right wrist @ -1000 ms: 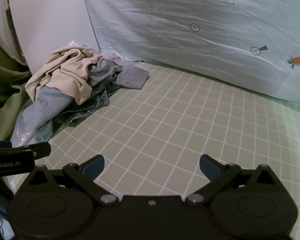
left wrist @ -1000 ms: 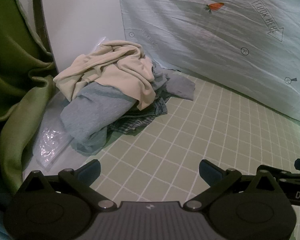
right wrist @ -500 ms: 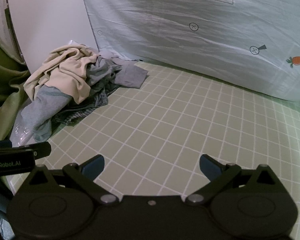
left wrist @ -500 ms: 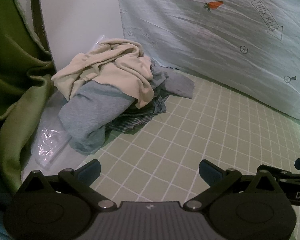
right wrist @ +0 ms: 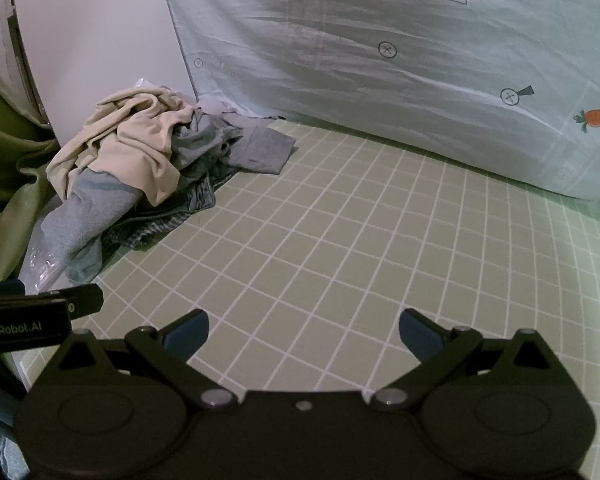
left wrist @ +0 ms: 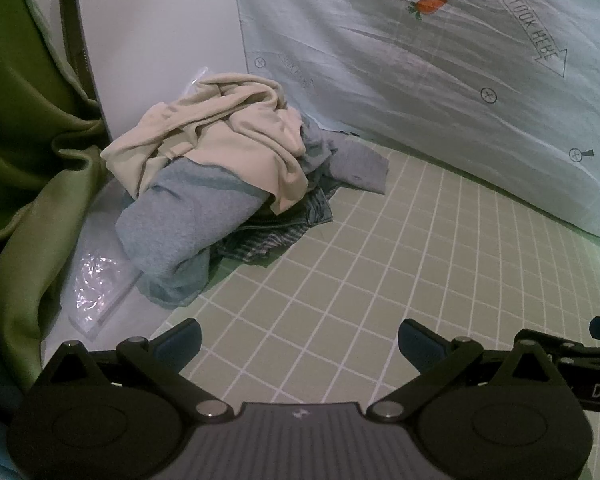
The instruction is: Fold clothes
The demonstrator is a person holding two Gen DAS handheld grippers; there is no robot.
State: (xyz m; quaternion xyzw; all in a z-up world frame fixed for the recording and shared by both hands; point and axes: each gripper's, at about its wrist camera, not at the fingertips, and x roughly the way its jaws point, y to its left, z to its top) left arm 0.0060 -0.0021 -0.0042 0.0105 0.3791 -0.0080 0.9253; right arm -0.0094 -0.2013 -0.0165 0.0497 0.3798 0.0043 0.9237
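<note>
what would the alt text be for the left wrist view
A heap of unfolded clothes, a cream garment draped over grey ones, sits at the far left of a green grid-patterned mat. The open, empty left gripper hovers over the mat in the foreground. A pale blue sheet with carrot prints rises behind.

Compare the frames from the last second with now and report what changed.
Almost nothing. The clothes pile slides slightly down-left in the left wrist view, so that camera drifted a little; no garment itself moved. Nothing was grasped or released: the left gripper and right gripper stay open and empty over the grid mat.
</note>
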